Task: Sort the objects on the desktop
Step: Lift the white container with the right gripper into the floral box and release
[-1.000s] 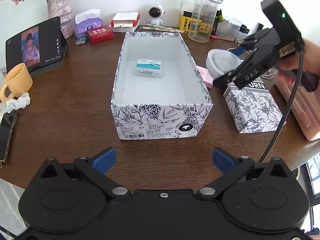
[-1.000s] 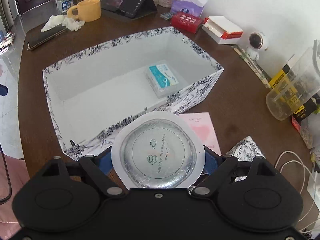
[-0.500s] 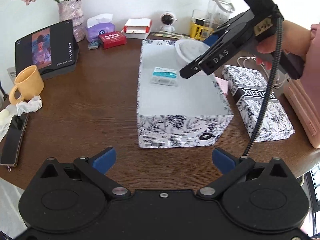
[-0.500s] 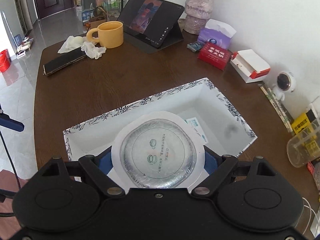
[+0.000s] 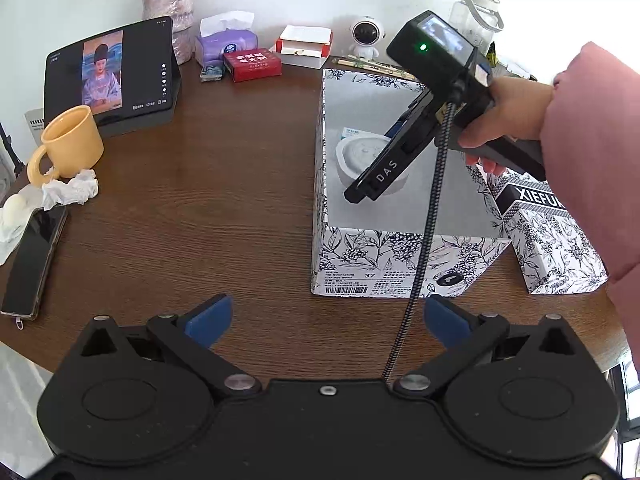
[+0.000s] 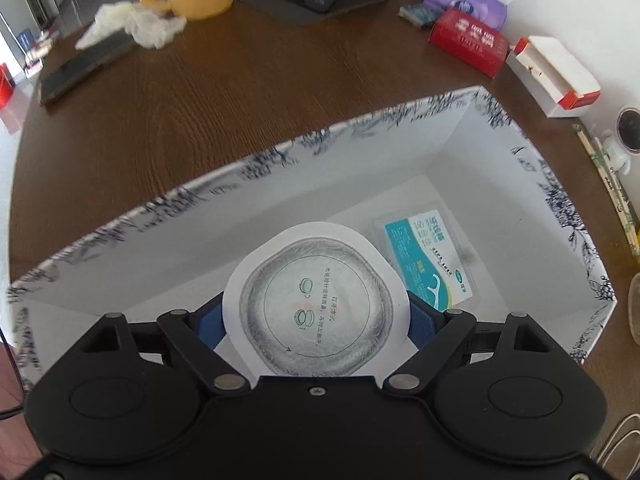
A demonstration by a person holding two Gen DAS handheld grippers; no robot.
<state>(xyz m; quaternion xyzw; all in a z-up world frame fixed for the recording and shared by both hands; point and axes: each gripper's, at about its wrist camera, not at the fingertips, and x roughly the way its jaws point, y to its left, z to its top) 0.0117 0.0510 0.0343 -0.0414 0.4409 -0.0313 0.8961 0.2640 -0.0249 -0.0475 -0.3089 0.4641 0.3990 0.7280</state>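
A floral-patterned open box (image 5: 400, 260) stands on the brown table; its rim also shows in the right wrist view (image 6: 240, 168). My right gripper (image 6: 316, 320) is shut on a round white foil-lidded container (image 6: 316, 300) and holds it down inside the box, beside a teal-labelled floss pack (image 6: 432, 264) on the box floor. In the left wrist view the right gripper (image 5: 372, 176) reaches into the box with the container (image 5: 360, 156). My left gripper (image 5: 326, 316) is open and empty above the table's front edge.
A yellow mug (image 5: 72, 148), crumpled tissue (image 5: 72, 188), phone (image 5: 34, 260) and propped tablet (image 5: 112, 76) are at the left. A tissue pack (image 5: 226, 42), red box (image 5: 252, 64) and white-red box (image 5: 306, 46) stand at the back. A floral lid (image 5: 552, 232) lies right.
My right gripper has carried the round container from beside the box to over it and lowered it inside, near the floss pack. The left gripper has stayed open.
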